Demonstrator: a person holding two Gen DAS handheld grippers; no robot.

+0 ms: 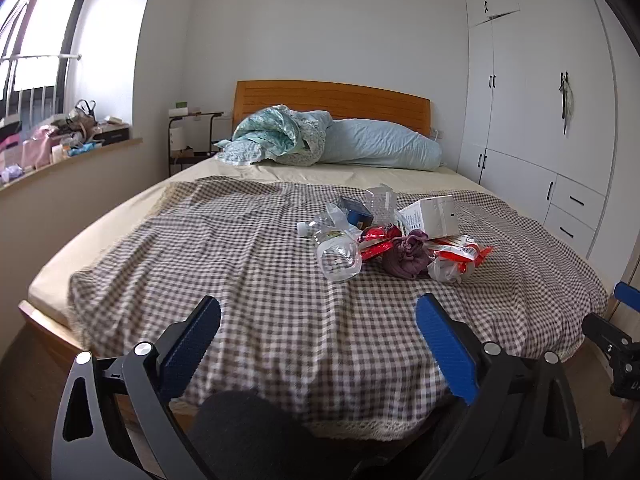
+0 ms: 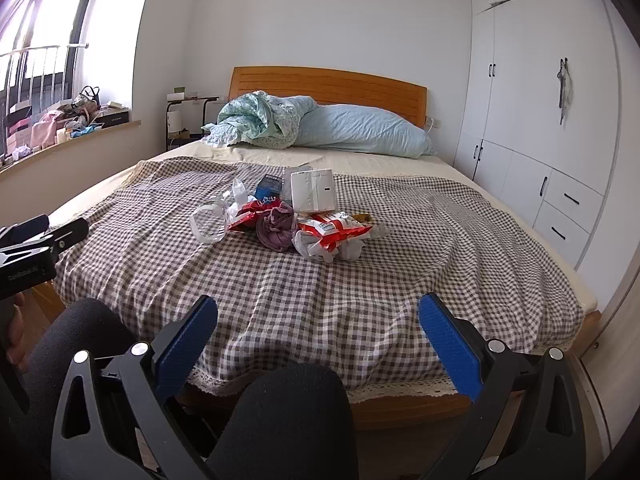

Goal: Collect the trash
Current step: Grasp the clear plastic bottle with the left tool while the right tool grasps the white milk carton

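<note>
A wooden-framed bed (image 1: 44, 322) carries a brown-and-white checked cloth (image 1: 248, 264) spread over its near part, and the trash lies in one loose heap on that cloth, toward the middle of the bed. In the heap, a clear plastic bottle (image 1: 334, 250) lies on its side at the left edge, its base toward the camera. Just right of it sit red-and-white crinkled snack wrappers (image 1: 460, 254), with a bunched purple cloth ball (image 1: 406, 256) between them. Behind these stand a white cardboard box (image 1: 434, 216) and a small blue box (image 1: 356, 210), touching the rest of the heap.

The left tool (image 1: 318, 320) hangs above the foot of the bed, its blue-padded fingers (image 1: 192, 344) spread wide with nothing between them, well short of the heap. The right tool (image 2: 318, 320) hangs likewise over the near edge, fingers apart and bare.

At the head of the bed a pale blue pillow (image 1: 380, 142) lies beside a rumpled light green quilt (image 1: 276, 136), against the orange wooden headboard (image 1: 332, 98). A white wardrobe (image 1: 536, 92) fills the right wall.
</note>
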